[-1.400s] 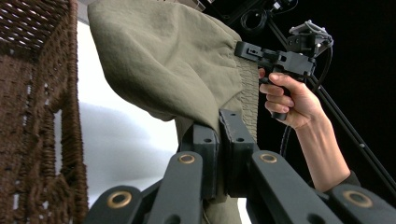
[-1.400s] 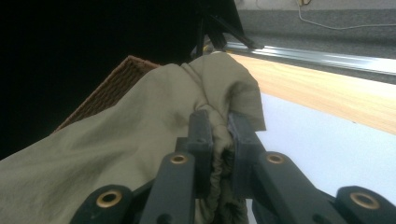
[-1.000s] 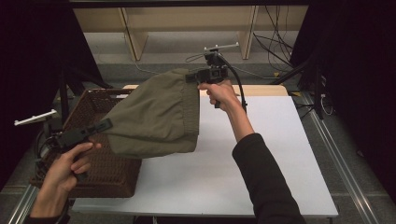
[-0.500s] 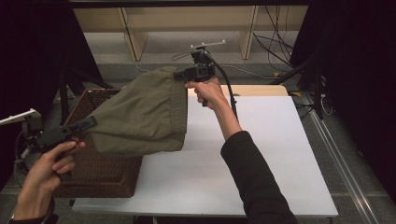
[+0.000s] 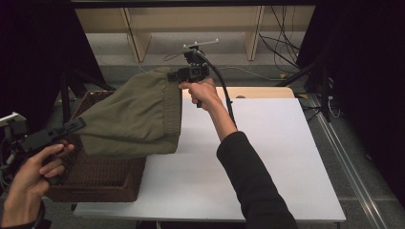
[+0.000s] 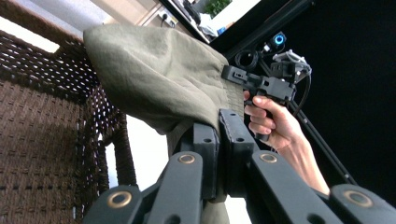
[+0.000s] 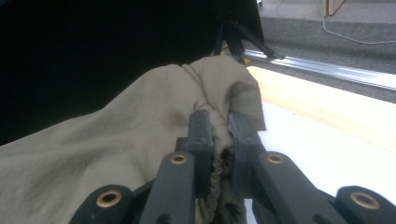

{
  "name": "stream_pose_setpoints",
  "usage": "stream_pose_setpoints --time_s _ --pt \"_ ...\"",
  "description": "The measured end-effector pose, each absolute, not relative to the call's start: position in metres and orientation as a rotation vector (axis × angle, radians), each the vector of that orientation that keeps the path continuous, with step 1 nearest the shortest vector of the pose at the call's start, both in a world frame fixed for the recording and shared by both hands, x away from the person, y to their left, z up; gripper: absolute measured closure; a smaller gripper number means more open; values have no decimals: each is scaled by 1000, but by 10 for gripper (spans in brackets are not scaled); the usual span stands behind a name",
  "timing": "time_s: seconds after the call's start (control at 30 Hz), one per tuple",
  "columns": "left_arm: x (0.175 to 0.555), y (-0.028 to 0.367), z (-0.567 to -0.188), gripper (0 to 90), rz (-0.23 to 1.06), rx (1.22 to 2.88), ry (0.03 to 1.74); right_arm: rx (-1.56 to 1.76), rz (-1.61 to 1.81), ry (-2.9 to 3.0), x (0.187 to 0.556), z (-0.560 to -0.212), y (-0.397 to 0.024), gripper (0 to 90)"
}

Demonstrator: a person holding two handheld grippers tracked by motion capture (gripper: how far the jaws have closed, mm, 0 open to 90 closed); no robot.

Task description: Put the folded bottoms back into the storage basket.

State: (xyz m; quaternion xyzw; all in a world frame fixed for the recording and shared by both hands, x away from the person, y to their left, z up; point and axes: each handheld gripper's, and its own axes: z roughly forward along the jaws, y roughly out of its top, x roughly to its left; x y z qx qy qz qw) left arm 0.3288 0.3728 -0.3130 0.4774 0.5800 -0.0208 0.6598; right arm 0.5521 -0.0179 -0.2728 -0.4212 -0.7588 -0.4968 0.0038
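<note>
An olive-green garment hangs stretched in the air between my two grippers, above the left part of the table. My left gripper is shut on its lower left corner; in the left gripper view the cloth is pinched between the jaws of that gripper. My right gripper is shut on the garment's upper right edge, by the ribbed hem. In the right gripper view a bunched fold of the garment is clamped between the jaws of the right gripper. The garment's lower part hides part of the basket.
A brown wicker basket sits at the table's left front, under the garment. The white table top stretches to the right, with a wooden strip at its far edge. Metal frame rails run along the right side.
Both hands have moved left in the high view, carrying the stretched garment with them. It now hangs farther over the basket.
</note>
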Motion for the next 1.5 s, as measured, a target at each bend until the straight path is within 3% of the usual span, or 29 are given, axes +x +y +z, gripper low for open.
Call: stream_pose_setpoints --time_s 1.5 --pt "311 451 -325 851 12 943 1372 -1285 -1548 -2388 543 -289 66 821"
